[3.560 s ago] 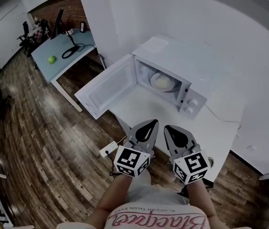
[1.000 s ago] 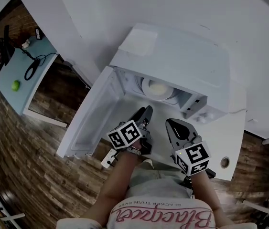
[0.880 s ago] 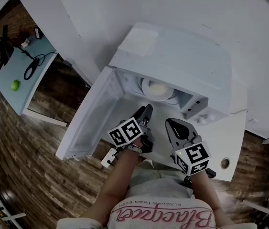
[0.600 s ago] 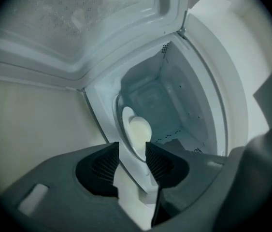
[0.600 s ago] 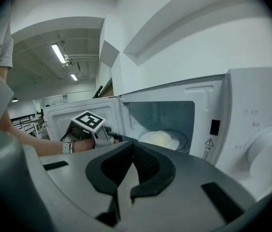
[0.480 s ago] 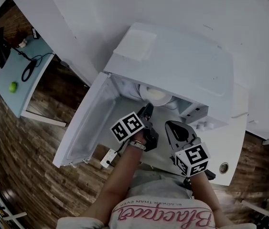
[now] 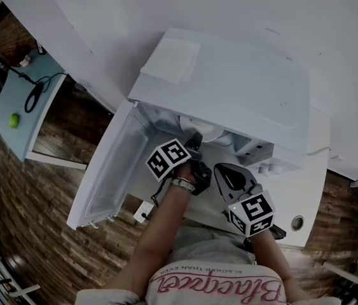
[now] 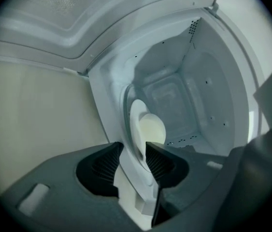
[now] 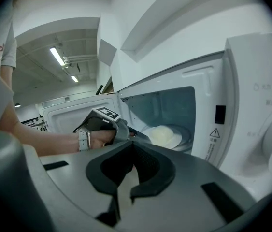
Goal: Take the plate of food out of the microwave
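1. Left gripper [image 8: 133, 149]: fingers apart, reaching inside the microwave [image 7: 229, 88] with the near rim of the plate [image 8: 136, 124] between them. Seat deeper before you close.
2. The plate, with its food [image 8: 151, 129], sits inside the cavity. Draw it out level, clear of the sill.
3. Right gripper [image 9: 132, 142]: fingers closed and empty, outside over the bench [image 7: 306, 189]. Keep it off the exit path.

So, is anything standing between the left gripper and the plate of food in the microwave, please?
Nothing visible does. The door stands swung open, and the left gripper is inside the microwave, fingers apart, with the plate of food showing its near rim right at their gap.
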{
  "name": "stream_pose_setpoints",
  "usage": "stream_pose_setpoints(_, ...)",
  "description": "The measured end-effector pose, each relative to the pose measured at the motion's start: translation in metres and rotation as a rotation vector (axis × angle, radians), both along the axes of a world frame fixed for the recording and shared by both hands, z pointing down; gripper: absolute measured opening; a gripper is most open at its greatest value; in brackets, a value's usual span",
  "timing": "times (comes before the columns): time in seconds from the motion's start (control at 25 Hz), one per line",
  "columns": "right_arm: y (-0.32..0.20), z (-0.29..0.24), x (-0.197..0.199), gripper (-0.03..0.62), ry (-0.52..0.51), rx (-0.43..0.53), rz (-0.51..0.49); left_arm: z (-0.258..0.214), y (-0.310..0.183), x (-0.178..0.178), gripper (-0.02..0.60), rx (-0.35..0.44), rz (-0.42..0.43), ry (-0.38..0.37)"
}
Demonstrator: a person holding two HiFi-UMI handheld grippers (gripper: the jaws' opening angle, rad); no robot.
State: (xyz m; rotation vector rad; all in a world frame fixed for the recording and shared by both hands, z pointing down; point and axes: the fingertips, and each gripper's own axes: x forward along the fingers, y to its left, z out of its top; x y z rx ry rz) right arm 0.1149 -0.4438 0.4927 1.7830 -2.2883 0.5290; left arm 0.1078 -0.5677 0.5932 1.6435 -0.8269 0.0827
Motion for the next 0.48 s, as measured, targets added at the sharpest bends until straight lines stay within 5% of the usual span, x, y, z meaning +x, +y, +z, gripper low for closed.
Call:
stream_pose_setpoints(0.24,0.0007,0.0022,-0.0023,0.011,0.003,-0.003,-0.006,0.0040,-0.0008,-0.0017,0.163,-0.058,0.014,-0.049)
stream_pose_setpoints(0.48,0.0031,0.0055,-0.0078,0.011,0.012,-0.009,-0.021,-0.0032,0.0045,-0.0018,0.088,-0.043,0.045,-0.063)
